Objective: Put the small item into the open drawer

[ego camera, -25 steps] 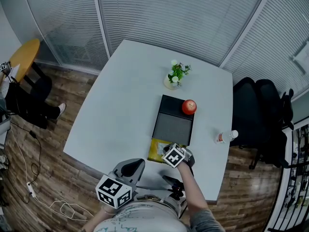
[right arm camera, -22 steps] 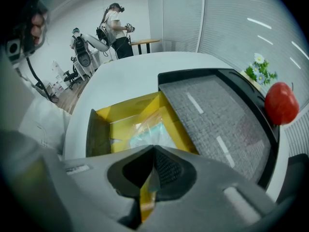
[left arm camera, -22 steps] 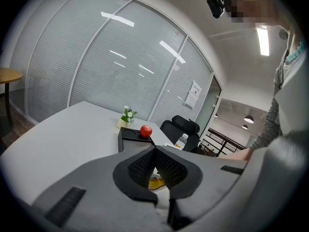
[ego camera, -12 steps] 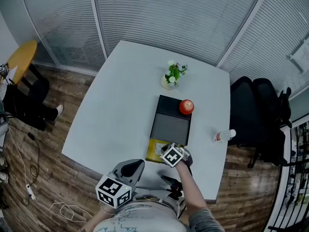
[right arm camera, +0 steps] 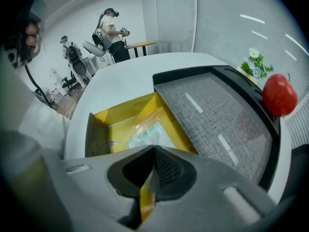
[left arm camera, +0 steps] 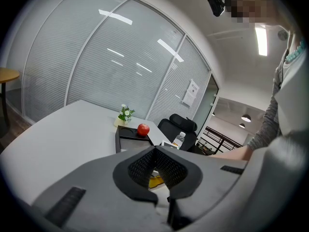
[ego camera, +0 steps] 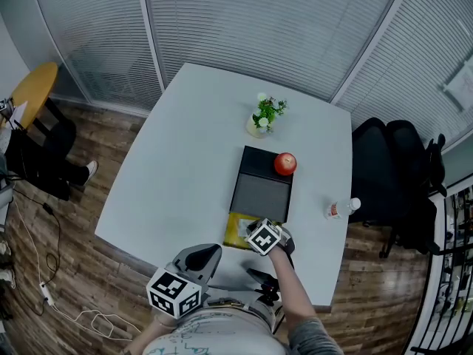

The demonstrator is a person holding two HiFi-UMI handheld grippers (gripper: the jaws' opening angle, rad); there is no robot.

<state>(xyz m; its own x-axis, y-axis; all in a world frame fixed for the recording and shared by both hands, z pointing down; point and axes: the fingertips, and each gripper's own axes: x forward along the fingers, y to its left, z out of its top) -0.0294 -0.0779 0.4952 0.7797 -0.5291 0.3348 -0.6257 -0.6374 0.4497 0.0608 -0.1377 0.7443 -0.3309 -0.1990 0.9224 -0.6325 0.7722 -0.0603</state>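
Now right hand-held gripper [right arm camera: 154, 150] pinches clear packet [right arm camera: 146, 133] — over yellow drawer [right arm camera: 120, 111].

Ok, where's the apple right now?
Head view: the apple sits on the black drawer unit's far right corner, with the flower pot just beyond, slightly left.

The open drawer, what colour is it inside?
The drawer is yellow inside; this shows best in the right gripper view.

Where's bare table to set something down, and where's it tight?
Widest bare patch: the left half of the table, left of the flower pot and black box. A narrower strip lies between the box and the water bottle. Tight: the yellow drawer at the near edge, with the right gripper shut on its front wall.
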